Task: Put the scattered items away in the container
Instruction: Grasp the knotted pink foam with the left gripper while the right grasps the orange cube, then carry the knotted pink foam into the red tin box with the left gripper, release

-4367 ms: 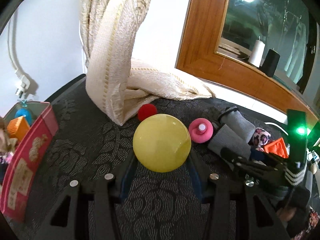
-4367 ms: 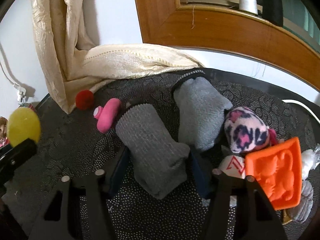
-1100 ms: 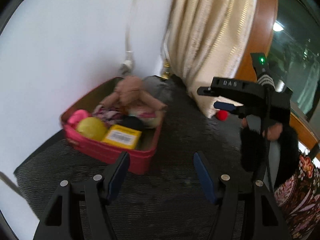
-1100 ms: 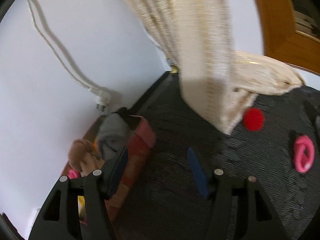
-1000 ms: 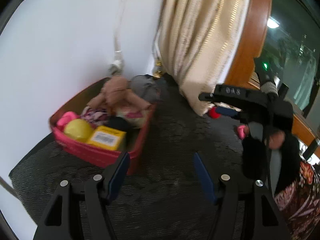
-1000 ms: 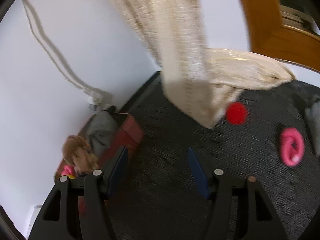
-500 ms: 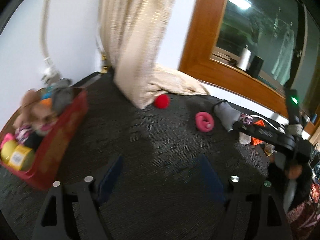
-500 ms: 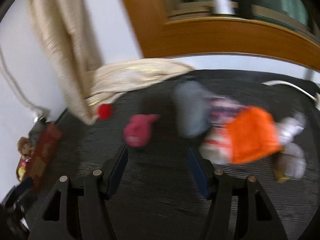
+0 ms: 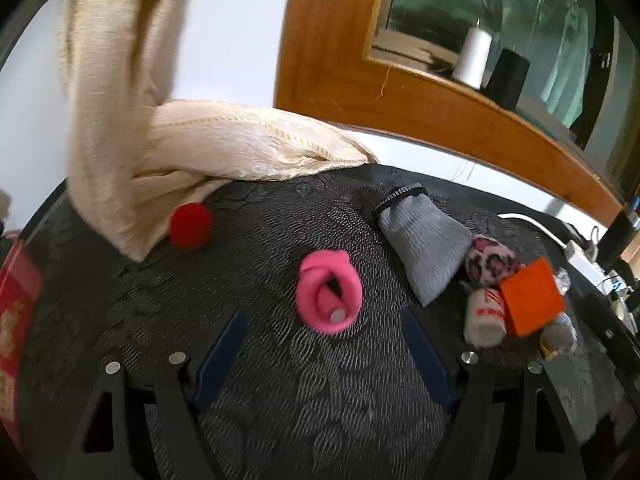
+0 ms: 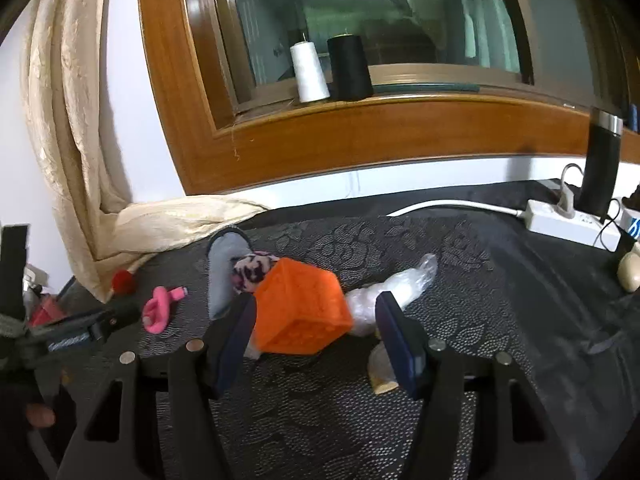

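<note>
pink toy [image 9: 330,296] on the dark patterned bench [image 9: 320,408], centre of the left wrist view, just ahead of the left tongs [image 9: 320,344] and lined up with the gap between the two blue pads. long axis roughly up-down in that frame, small grey cap end nearest the tongs. left tongs wide open, nothing held, toy not yet between the pads.

orange block [image 10: 300,312] centre of the right wrist view, partly between the pads of the right tongs [image 10: 316,328]: left pad just beside its left face, right pad clear of it. right tongs also wide open, nothing gripped. block tilted, one corner toward the camera.

likely split: left hand nearer the pink toy, right hand nearer the orange block. same pink toy [image 10: 160,308] far left in the right wrist view, well off the right tongs' line.

around the block: clear plastic-wrapped bundle [image 10: 392,288] touching its right side, leopard-print ball [image 10: 252,270] and grey sock [image 10: 222,276] behind its upper left. white can [image 9: 486,318] against the block in the left view. red pom-pom [image 9: 190,226] upper left of the pink toy, at the hem of the cream curtain [image 9: 224,148].

red container [image 9: 14,320] only as a wall edge at the far left of the left view, well apart from everything here. contents not visible.

clutter around the block close enough to risk catching the wrapped bundle on closing.
</note>
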Demonstrator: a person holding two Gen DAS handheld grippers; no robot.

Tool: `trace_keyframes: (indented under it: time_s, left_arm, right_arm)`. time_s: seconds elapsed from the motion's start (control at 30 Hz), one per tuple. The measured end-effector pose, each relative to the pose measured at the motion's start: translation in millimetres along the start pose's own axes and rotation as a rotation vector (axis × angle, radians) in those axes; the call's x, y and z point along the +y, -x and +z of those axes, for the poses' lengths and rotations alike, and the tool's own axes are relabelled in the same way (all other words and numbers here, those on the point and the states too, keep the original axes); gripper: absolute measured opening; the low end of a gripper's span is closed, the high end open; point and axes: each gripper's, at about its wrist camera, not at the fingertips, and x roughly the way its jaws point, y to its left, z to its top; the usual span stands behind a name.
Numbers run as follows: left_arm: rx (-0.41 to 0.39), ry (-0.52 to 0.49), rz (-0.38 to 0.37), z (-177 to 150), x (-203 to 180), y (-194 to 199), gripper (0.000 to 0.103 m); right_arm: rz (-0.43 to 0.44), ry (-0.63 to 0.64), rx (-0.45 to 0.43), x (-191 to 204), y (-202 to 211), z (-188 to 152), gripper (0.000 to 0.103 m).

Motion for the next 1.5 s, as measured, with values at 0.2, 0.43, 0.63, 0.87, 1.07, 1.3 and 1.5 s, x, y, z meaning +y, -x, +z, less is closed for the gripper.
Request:
trace_keyframes:
  time_s: [0.2, 0.43, 0.63, 0.87, 1.07, 1.3, 1.5]
  left_arm:
    - [0.047, -0.023, 0.007, 3, -5, -30, 0.081]
    - [0.052, 0.01, -0.028, 0, 5, -51, 0.047]
    - [0.021, 0.015, -0.032, -2, 4, -36, 0.047]
    - [-0.057, -0.002, -0.043, -3, -6, -2, 0.047]
    - [-0.089, 0.002, -0.07, -17, -19, 31, 0.047]
    - [-0.106, 0.04, -0.06, -32, -12, 60, 0.047]
    - [-0.13, 0.077, -0.024, -34, 16, 74, 0.047]
  right_arm:
    - [-0.005, -0.056, 0.043, -14, -17, 0, 0.066]
    - [-0.009, -0.054, 0.043, -19, -21, -1, 0.066]
    - [0.023, -0.005, 0.073, -13, -30, -4, 0.066]
    - [0.105, -0.073, 0.174, -26, -61, -4, 0.075]
    - [0.152, -0.06, 0.196, -23, -66, -6, 0.077]
    - [0.258, -0.072, 0.195, -19, -51, -5, 0.06]
    - [0.303, -0.019, 0.163, -2, -32, -1, 0.058]
